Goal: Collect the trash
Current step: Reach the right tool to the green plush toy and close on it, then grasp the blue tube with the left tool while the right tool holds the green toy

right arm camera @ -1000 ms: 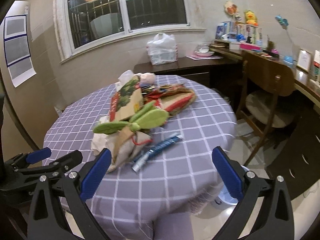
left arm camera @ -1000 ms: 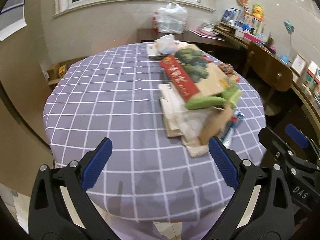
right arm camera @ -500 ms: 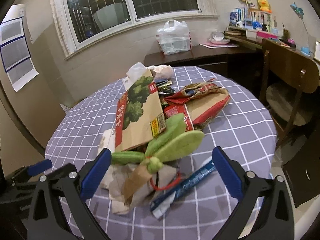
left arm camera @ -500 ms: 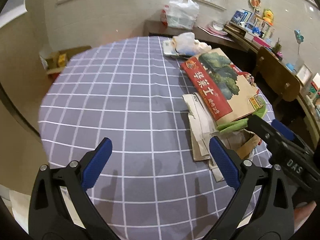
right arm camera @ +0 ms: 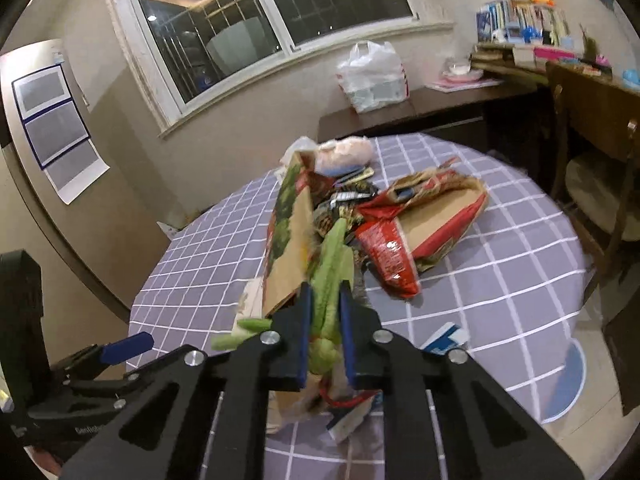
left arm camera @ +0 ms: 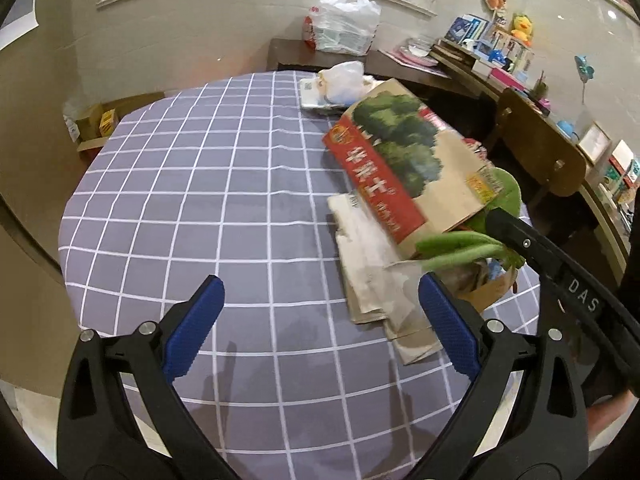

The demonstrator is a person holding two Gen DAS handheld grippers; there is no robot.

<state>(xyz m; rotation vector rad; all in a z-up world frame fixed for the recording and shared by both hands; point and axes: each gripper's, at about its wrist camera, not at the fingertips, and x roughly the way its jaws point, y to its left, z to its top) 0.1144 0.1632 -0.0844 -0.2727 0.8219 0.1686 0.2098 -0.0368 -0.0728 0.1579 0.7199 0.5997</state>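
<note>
A heap of trash lies on the round table with a grey checked cloth. It holds a flattened red and brown carton with a tree picture, crumpled paper, a torn red snack bag and green leafy stalks. My right gripper is shut on the green stalks at the near side of the heap. In the left wrist view its arm reaches in from the right onto the stalks. My left gripper is open and empty above the cloth, left of the heap.
A blue and white tube lies beside the heap near the table's edge. A white plastic bag sits at the table's far side. A wooden chair stands to the right. A dark sideboard with a shopping bag stands under the window.
My right gripper moved in over the heap and closed on the green stalks. My left gripper moved slightly forward over the cloth and stayed open.
</note>
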